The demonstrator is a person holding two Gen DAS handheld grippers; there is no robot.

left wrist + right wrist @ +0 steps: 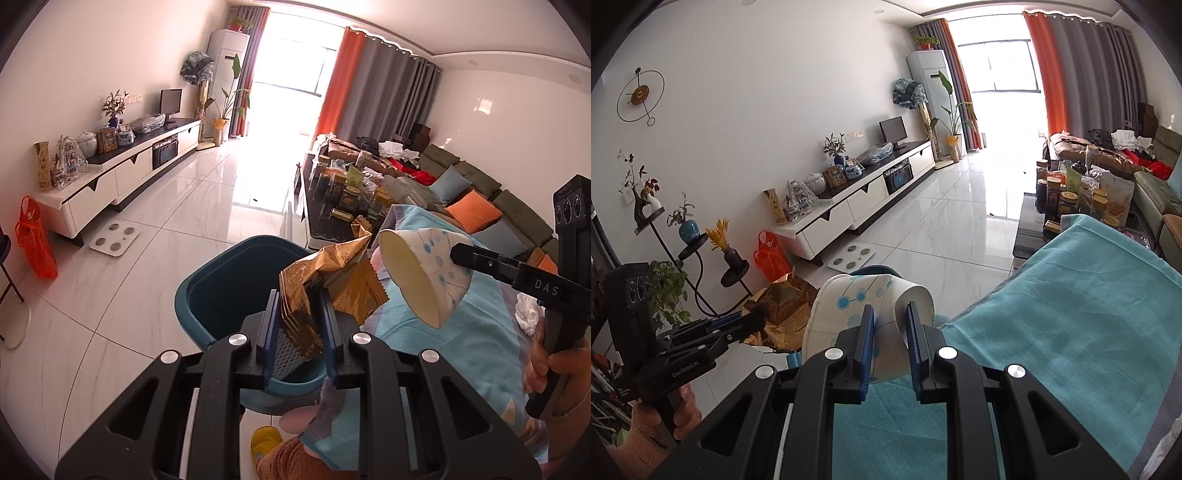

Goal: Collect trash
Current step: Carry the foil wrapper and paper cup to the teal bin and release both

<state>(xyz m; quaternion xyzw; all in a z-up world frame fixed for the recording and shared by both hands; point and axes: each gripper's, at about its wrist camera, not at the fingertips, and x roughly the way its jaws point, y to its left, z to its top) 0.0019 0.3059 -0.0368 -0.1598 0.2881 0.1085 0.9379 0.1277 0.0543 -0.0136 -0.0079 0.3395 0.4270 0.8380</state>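
My left gripper [299, 314] is shut on a crumpled gold foil wrapper [325, 280] and holds it above the open teal trash bin [229, 280] on the floor. My right gripper [890, 325] is shut on a white paper cup with blue dots [849, 306], held on its side. In the left wrist view the cup [424, 273] hangs to the right of the bin, over the edge of the blue cloth. In the right wrist view the gold wrapper [783, 306] and the left gripper [753, 321] are at the left, and the cup hides most of the bin.
A table under a light blue cloth [1071, 314] fills the right side. A crumpled white tissue [528, 314] lies on it. A cluttered dark coffee table [343, 206], a sofa [509, 214], a white TV cabinet [122, 177], a floor scale [114, 240] and an orange bag [35, 240] surround the tiled floor.
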